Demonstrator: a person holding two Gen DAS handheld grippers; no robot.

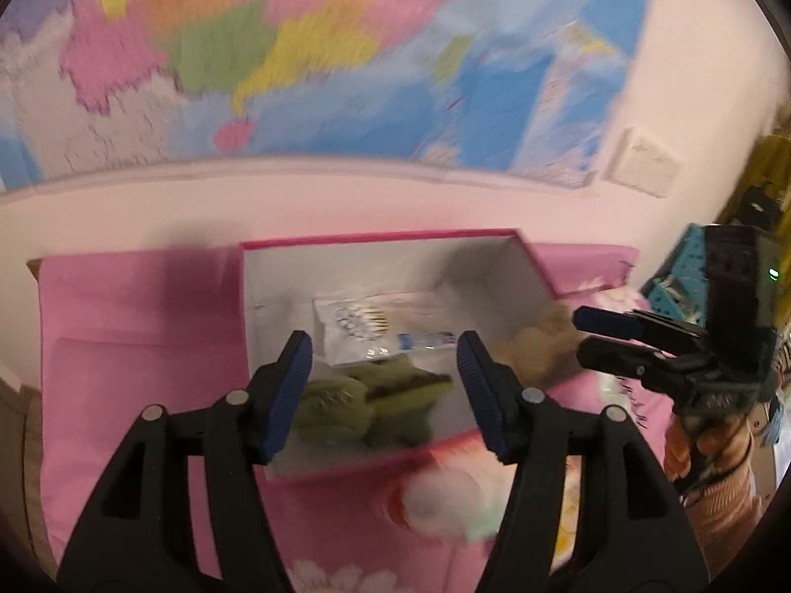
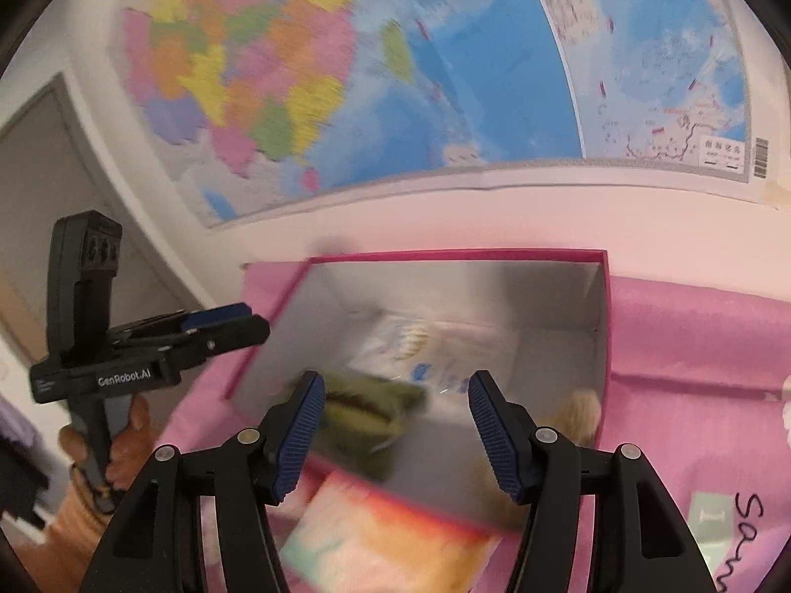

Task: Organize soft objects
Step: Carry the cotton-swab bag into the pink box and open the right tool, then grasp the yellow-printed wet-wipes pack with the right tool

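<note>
Both tongs are held parted with nothing between their pads: the left gripper (image 1: 383, 390) and the right gripper (image 2: 395, 427) are poised above the open pink box (image 2: 605, 326) on the pink cloth (image 1: 138, 346). A green plush toy (image 1: 366, 400) is seen lying inside the box on its white floor, beside a clear plastic packet (image 1: 356, 331), while a tan plush toy (image 2: 583, 415) is lodged in the right-hand corner.

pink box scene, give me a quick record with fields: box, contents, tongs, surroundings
box: open pink fabric box with white lining, on pink cloth
contents: green plush toy, clear plastic packet, tan fluffy toy in right corner
left tongs: open, empty, above box
right tongs: open, empty, above box
surroundings: colourful wall map behind
</note>
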